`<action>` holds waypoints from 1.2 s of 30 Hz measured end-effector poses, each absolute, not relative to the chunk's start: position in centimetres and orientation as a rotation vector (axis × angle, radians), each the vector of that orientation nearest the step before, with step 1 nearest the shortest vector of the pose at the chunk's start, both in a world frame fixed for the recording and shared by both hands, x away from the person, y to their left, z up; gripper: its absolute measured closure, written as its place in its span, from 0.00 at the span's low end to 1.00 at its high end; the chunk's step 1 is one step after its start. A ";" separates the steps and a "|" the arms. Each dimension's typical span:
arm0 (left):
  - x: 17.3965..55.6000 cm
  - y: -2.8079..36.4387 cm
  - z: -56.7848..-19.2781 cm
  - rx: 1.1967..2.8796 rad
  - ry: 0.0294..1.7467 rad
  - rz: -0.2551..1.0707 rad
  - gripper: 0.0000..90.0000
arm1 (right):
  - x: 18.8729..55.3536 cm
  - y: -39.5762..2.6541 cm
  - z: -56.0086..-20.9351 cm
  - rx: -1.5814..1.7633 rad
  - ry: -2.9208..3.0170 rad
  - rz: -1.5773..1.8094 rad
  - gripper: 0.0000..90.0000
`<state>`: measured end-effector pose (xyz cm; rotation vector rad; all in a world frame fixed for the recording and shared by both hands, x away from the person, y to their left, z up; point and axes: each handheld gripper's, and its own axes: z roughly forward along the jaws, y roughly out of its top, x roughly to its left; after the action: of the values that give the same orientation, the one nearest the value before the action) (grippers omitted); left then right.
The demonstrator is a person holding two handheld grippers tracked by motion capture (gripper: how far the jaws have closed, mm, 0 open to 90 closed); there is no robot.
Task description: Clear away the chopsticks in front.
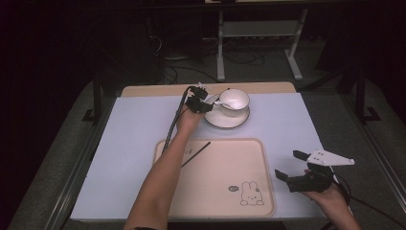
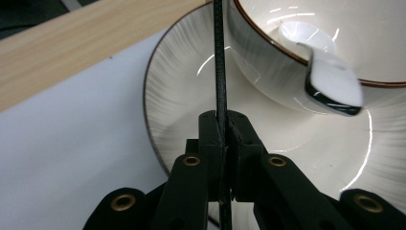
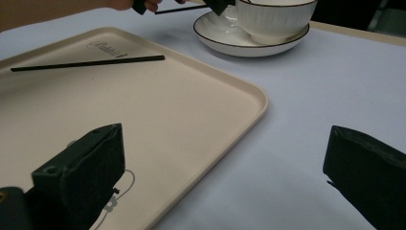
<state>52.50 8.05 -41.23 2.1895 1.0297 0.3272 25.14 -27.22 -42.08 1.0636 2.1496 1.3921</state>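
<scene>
1. My left gripper [image 1: 203,100] is out at the far side of the table, at the left edge of the saucer [image 1: 226,122]. Jaws are pinched tight on a thin black chopstick [image 2: 219,62]; in the left gripper view the stick runs straight up between the jaws, over the saucer rim and alongside the cup wall.
2. The saucer sits on the pale blue table cover [image 1: 134,143], near the wooden table edge [image 1: 153,90]. It carries a white cup [image 1: 234,101] with a brown rim.
3. Inside the cup: a white ceramic spoon [image 2: 330,72], bowl end down in the cup, handle resting over the rim towards my left gripper.
4. A beige tray [image 1: 215,177] lies on the near half of the cover, with a rabbit print [image 1: 252,194] at its near right corner. In it: a second black chopstick [image 1: 196,154], lying flat and slanted near the far left corner.
5. My right gripper [image 1: 293,165] hangs just off the tray's right edge, above the cover. Jaws are spread wide, nothing between them; the right gripper view shows bare cover and the tray corner in the gap.
</scene>
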 end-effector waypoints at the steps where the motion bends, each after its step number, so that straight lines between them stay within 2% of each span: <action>1: 52.4 8.3 -40.9 2.191 1.027 0.327 0.95 | 25.1 -27.2 -42.1 1.064 2.149 1.392 0.00; 10: 49.9 12.1 -38.4 2.180 1.043 0.291 0.95 | 25.1 -27.2 -42.1 1.059 2.147 1.392 0.00; 20: 44.7 16.3 -37.0 2.196 1.028 0.295 0.95 | 25.1 -27.1 -42.1 1.059 2.144 1.387 0.00; 36: 35.8 19.7 -39.2 2.154 1.023 0.232 0.95 | 25.0 -27.1 -42.1 1.064 2.138 1.378 0.00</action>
<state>35.83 19.66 -39.15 2.1541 1.0227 0.2315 25.02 -27.11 -42.08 1.0641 2.1377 1.3776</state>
